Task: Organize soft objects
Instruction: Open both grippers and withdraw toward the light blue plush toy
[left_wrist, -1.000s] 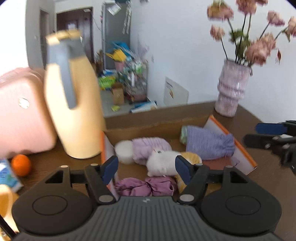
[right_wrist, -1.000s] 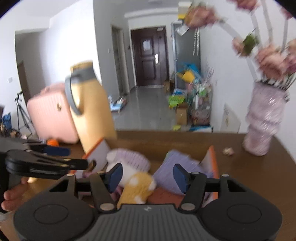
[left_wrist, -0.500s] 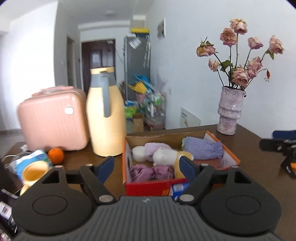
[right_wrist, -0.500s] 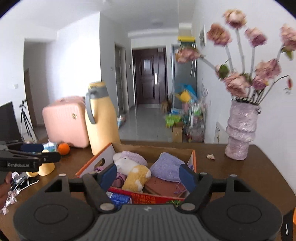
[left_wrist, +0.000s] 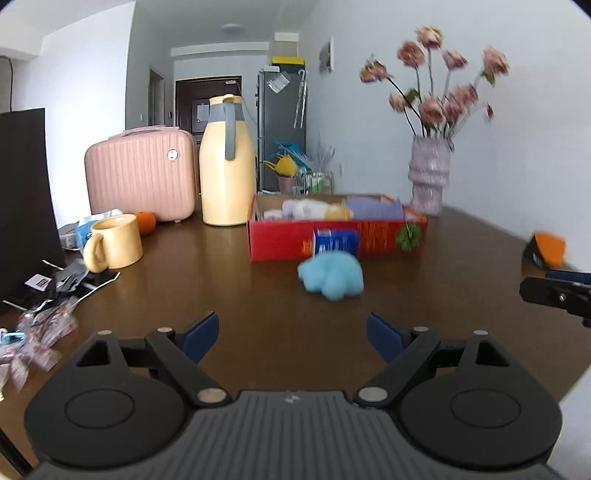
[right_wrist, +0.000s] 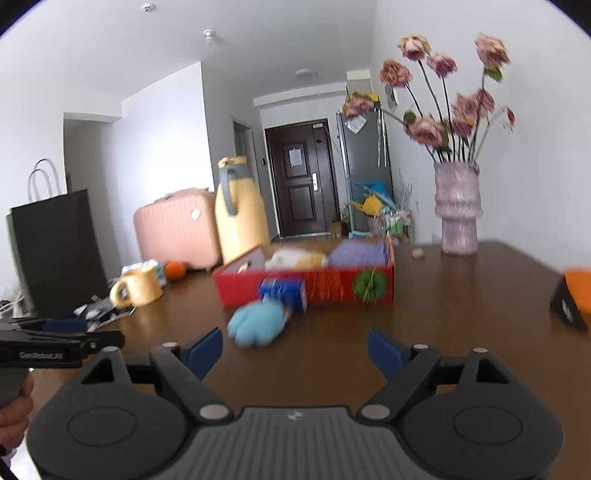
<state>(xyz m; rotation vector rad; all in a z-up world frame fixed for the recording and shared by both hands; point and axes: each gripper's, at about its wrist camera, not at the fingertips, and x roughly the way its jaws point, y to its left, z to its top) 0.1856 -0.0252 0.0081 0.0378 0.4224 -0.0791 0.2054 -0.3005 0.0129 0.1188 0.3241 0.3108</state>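
Both empty, jaws opening — left tool (left_wrist: 291, 334) and right tool (right_wrist: 295, 350) above the counter (left_wrist: 229, 295), short of the blue plush (left_wrist: 331, 276) beside the red box (left_wrist: 280, 242).

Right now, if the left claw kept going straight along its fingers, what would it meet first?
Probably the blue plush toy on the table, just ahead and slightly right of the left claw, whose jaws are opening with nothing between them. Depth is uncertain.

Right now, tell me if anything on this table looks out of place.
The blue plush toy lies on the bare table just in front of the red box, while the other soft things sit inside it. Torn wrappers litter the left edge.
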